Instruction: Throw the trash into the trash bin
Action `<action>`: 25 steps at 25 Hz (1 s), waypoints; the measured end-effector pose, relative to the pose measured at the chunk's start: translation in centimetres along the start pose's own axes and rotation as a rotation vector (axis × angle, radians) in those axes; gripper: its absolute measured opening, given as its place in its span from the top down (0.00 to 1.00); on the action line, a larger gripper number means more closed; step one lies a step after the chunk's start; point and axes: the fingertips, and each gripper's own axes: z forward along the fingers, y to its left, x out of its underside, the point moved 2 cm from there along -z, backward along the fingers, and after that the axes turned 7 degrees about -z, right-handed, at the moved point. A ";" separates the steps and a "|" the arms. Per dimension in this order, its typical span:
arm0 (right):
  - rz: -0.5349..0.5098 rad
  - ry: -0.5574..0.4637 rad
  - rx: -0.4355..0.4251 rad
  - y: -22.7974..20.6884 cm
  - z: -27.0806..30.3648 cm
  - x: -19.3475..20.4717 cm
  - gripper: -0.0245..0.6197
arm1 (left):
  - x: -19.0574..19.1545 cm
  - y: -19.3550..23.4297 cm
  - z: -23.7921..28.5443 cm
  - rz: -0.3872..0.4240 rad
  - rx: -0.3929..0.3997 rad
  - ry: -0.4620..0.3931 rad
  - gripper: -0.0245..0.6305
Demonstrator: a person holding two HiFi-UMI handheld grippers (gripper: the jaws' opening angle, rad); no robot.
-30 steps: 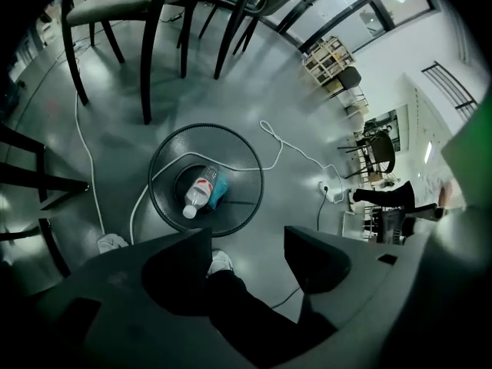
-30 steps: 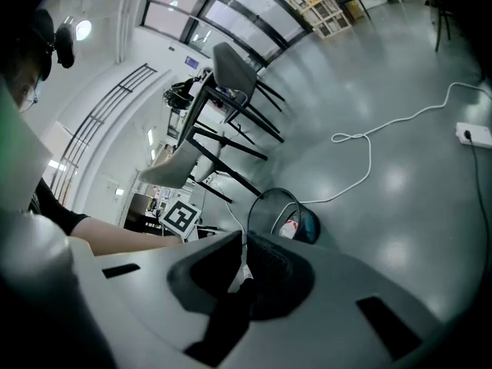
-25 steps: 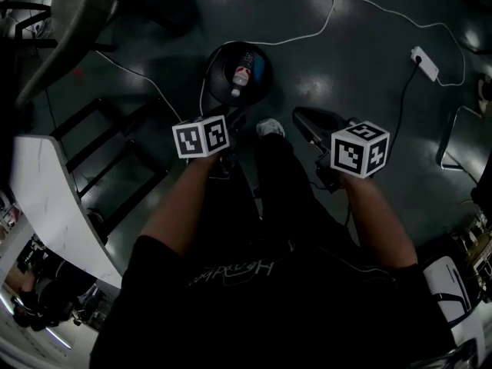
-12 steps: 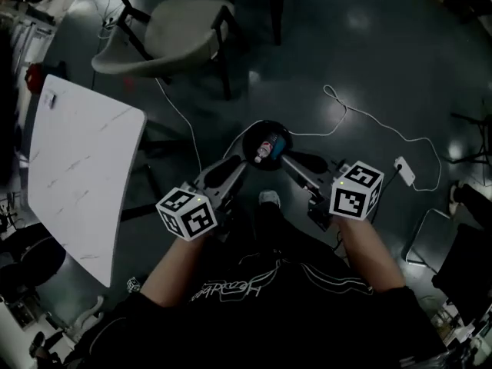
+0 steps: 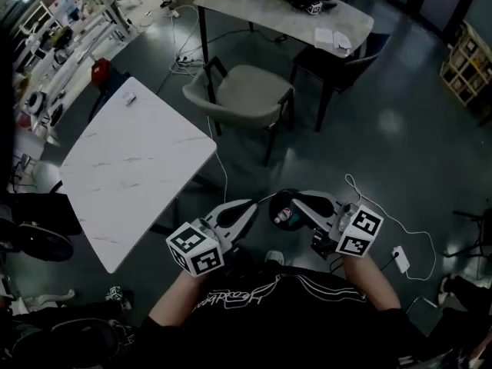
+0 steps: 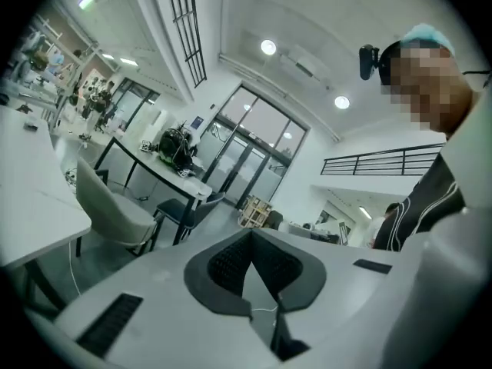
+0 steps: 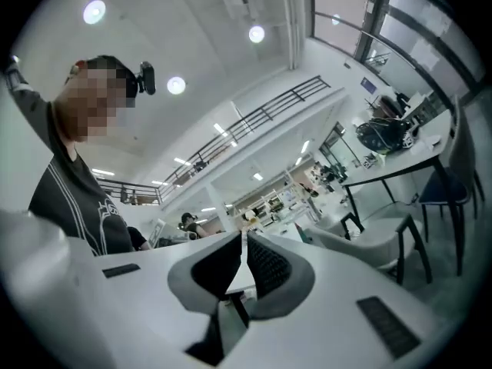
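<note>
Where dark floor (image 5: 384,129) spreads: white table (image 5: 131,167) at 9 o'clock, grey chair (image 5: 246,91) at 12. Trash bin (image 5: 286,194) with bottle (image 5: 283,216) inside, 5 o'clock, between left gripper (image 5: 250,204) and right gripper (image 5: 297,199). Both grippers clenched, empty, held level.

Two hand-held grippers: left hand-held gripper (image 5: 244,207), right hand-held gripper (image 5: 301,200). One round black trash bin (image 5: 277,199), one clear plastic bottle (image 5: 283,217) in it. Two worktops: white marble worktop (image 5: 131,167), pale far worktop (image 5: 284,10). Two chairs: beige padded chair (image 5: 242,91), dark chair (image 5: 338,56). One white power strip (image 5: 400,258).
</note>
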 end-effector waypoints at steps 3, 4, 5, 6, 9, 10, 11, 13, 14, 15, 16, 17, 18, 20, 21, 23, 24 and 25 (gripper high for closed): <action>-0.012 -0.046 -0.060 1.5 1.1 -1.8 0.89 | -0.6 -1.0 -1.3 -0.003 -0.007 -0.014 0.96; -0.011 -0.056 -0.071 1.9 1.4 -2.0 0.89 | -0.8 -1.3 -1.8 0.006 -0.011 -0.017 0.96; 0.002 -0.071 -0.079 2.1 1.7 -2.2 0.89 | -0.9 -1.6 -2.3 0.014 -0.016 -0.023 0.96; 0.030 -0.092 -0.083 2.2 2.0 -2.3 0.89 | -1.1 -1.8 -2.8 0.017 -0.020 -0.033 0.96; 0.132 -0.148 -0.103 2.0 3.5 -2.2 0.89 | -1.6 -1.2 -4.1 0.004 -0.048 -0.065 0.96; 0.144 -0.144 -0.111 1.9 4.2 -2.0 0.89 | -1.7 -0.6 -4.4 -0.006 -0.063 -0.074 0.96; 0.144 -0.133 -0.114 1.8 5.0 -1.7 0.89 | -1.8 0.1 -4.7 -0.017 -0.075 -0.082 0.96; 0.136 -0.099 -0.105 1.3 6.5 -0.7 0.89 | -1.9 1.5 -5.4 -0.042 -0.090 -0.097 0.96; 0.128 -0.077 -0.090 0.7 7.1 -0.1 0.89 | -2.1 2.3 -5.9 -0.054 -0.097 -0.106 0.96; 0.113 -0.050 -0.069 0.0 7.6 0.5 0.89 | -2.3 3.2 -6.4 -0.063 -0.106 -0.114 0.96; 0.094 -0.020 -0.042 -0.9 8.0 1.1 0.89 | -2.6 4.3 -6.8 -0.065 -0.116 -0.122 0.96; 0.077 0.006 -0.014 -1.9 8.3 1.5 0.89 | -3.0 5.3 -7.2 -0.061 -0.129 -0.127 0.96; 0.061 0.025 0.013 -2.9 8.7 1.8 0.89 | -3.5 6.5 -7.7 -0.053 -0.143 -0.131 0.96; 0.019 0.056 0.063 -4.9 9.8 2.4 0.89 | -5.1 8.9 -8.9 -0.041 -0.175 -0.148 0.95; -0.014 0.082 0.093 -6.0 10.4 2.9 0.89 | -6.1 10.3 -9.6 -0.044 -0.191 -0.164 0.95; -0.093 0.166 0.160 -8.9 11.5 4.4 0.89 | -8.2 13.1 -11.1 -0.062 -0.213 -0.197 0.95; -0.125 0.215 0.187 -10.4 12.0 5.3 0.89 | -9.2 14.6 -11.7 -0.069 -0.222 -0.208 0.95; -0.145 0.259 0.202 -11.8 12.7 6.1 0.89 | -10.3 16.1 -12.4 -0.073 -0.232 -0.215 0.95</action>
